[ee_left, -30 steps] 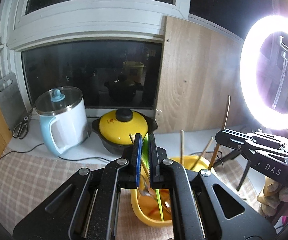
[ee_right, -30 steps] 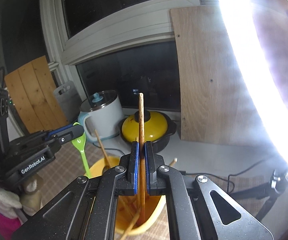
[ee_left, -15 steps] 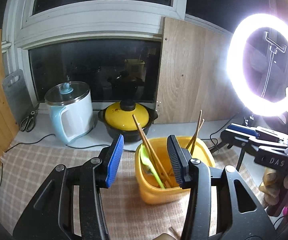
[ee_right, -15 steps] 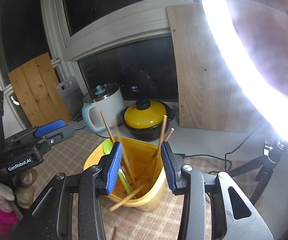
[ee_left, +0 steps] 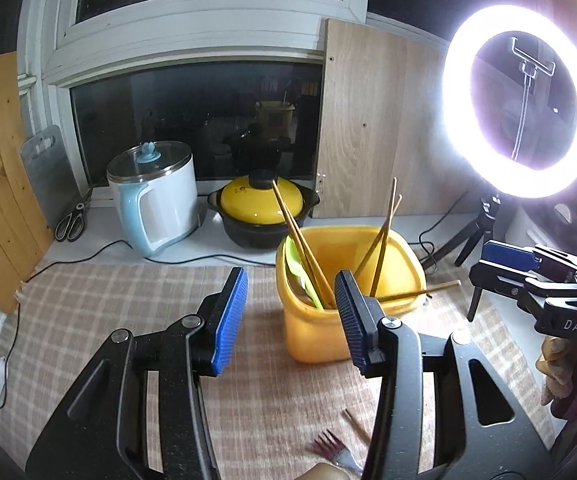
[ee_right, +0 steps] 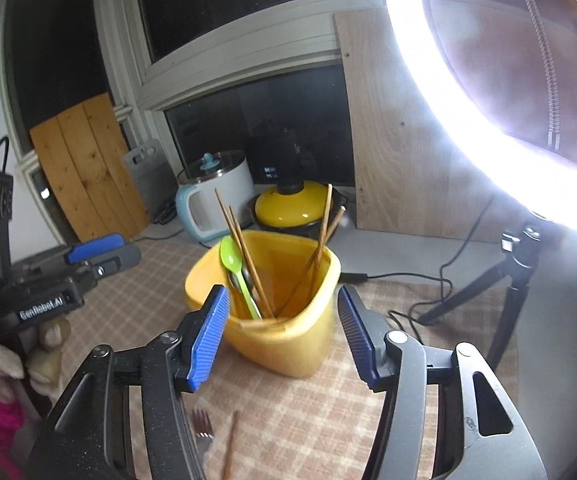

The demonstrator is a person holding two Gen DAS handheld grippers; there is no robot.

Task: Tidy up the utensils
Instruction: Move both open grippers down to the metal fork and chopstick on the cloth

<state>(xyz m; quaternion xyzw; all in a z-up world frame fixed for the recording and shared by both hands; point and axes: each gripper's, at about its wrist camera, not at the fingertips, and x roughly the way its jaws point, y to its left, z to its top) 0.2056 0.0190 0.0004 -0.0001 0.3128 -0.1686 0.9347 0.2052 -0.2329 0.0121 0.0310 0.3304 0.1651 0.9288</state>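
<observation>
A checked cloth (ee_left: 88, 312) covered the table below a dark window (ee_left: 196, 120). Grippers read "DAS" (ee_left: 576, 326) and "GenRobot.AI" (ee_right: 42, 310). Left gripper (ee_left: 290, 316) stood apart, empty; right gripper (ee_right: 280, 336) was opening, empty.

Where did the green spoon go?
The green spoon stands in the yellow tub, on its left side in the right wrist view, leaning beside two wooden chopsticks.

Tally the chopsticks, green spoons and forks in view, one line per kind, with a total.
Chopsticks: 6
Green spoon: 1
Fork: 1
Total: 8
</observation>
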